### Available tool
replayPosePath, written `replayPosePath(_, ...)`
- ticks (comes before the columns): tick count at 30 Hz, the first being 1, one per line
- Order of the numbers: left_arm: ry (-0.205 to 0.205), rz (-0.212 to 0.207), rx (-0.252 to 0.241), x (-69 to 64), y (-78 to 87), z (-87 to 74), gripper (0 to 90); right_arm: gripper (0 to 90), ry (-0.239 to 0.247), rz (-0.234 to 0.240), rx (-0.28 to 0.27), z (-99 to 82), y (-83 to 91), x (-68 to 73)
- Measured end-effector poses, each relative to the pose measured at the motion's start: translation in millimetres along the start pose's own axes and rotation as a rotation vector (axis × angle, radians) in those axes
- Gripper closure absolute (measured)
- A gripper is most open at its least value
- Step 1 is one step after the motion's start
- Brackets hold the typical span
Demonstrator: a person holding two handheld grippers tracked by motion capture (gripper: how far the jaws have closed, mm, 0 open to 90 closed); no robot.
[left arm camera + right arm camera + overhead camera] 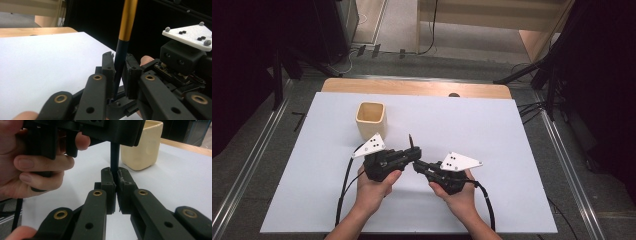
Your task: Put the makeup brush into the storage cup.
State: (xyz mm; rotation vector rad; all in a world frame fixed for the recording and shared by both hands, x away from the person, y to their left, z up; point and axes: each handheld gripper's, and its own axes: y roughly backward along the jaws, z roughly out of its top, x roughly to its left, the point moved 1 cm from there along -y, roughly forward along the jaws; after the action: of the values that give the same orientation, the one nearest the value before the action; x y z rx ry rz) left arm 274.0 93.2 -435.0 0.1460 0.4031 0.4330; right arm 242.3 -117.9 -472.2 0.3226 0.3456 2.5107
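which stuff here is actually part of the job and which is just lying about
In use:
- pen, gripped by both sets of fingers
- left gripper
- right gripper
- cream cup, probably where the pen goes

Lying about:
- wooden furniture beyond the table
- cables on the floor

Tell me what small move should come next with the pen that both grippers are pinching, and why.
Probably open the right gripper and draw it back. Both grippers are shut on the one pen: the left gripper pinches its dark lower part with the gold end standing up, while the right clamps its bottom tip. Letting go there would free the left to carry the pen, perhaps to the cream cup behind.
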Motion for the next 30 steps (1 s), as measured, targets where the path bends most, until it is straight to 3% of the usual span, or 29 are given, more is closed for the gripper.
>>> replayPosePath(2,-0.004,0.000,-0.003,1.0,1.1,0.4,84.6,79.6,0.017,-0.015,-0.002,0.0,0.8,0.6)
replayPosePath(5,-0.023,0.020,-0.015,1.2,4.2,2.4,84.7,53.0,0.068,-0.040,0.002,-0.4,2.1,2.5)
replayPosePath(7,-0.033,0.034,-0.021,1.8,6.5,3.6,84.7,34.2,0.071,-0.053,0.009,-0.8,3.2,2.2)
replayPosePath(9,-0.044,0.052,-0.028,3.4,9.6,5.0,84.7,13.0,0.061,-0.105,-0.003,-0.7,6.0,1.6)
replayPosePath(11,-0.062,0.085,-0.036,5.2,13.3,6.2,84.8,2.3,0.040,-0.166,-0.017,-0.4,10.3,-1.3)
replayPosePath(14,-0.090,0.134,-0.045,6.5,17.6,7.4,84.7,0.0,0.022,-0.206,-0.034,-0.8,18.2,-8.5)
replayPosePath(23,-0.105,0.175,-0.053,15.9,27.4,11.7,84.8,0.0,-0.027,-0.297,-0.067,-4.6,49.9,-31.7)
replayPosePath(30,-0.127,0.207,-0.052,23.0,35.3,15.4,84.8,0.0,-0.045,-0.338,-0.072,-11.4,65.3,-43.7)
